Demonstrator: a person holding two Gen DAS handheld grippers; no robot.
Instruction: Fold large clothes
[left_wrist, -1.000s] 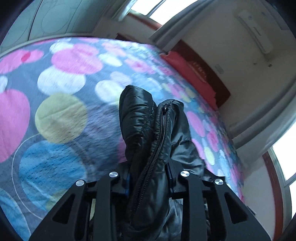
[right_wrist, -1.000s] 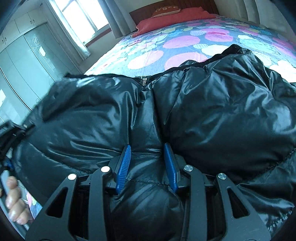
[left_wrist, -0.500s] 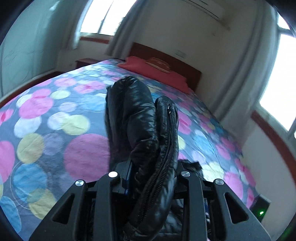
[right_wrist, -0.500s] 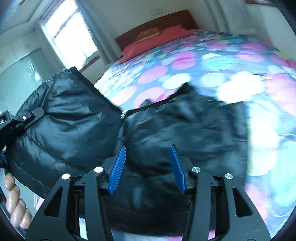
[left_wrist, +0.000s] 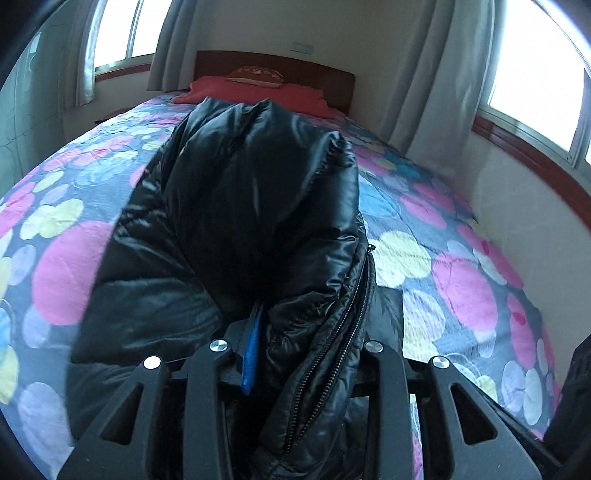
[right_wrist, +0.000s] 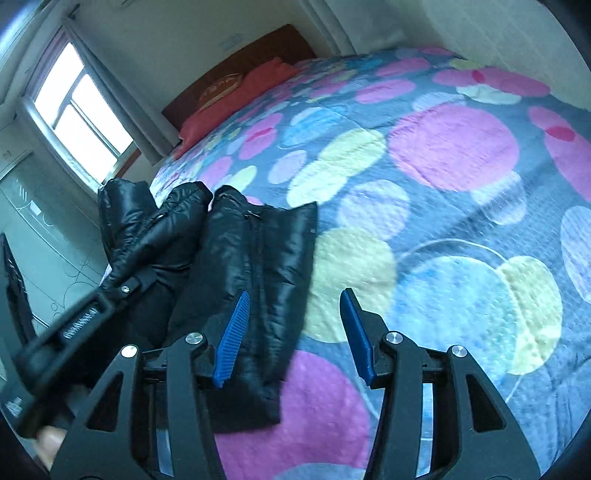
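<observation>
Bulging between left gripper (left_wrist: 306, 347) fingers: black jacket (left_wrist: 258, 206).

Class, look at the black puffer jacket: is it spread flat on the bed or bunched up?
Bunched: the black puffer jacket rises doubled in the left claw.

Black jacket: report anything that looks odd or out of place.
The black jacket is bunched, not flat: the left gripper clamps its zipper edge while the rest droops onto the bedspread. The right gripper is open and empty.
</observation>
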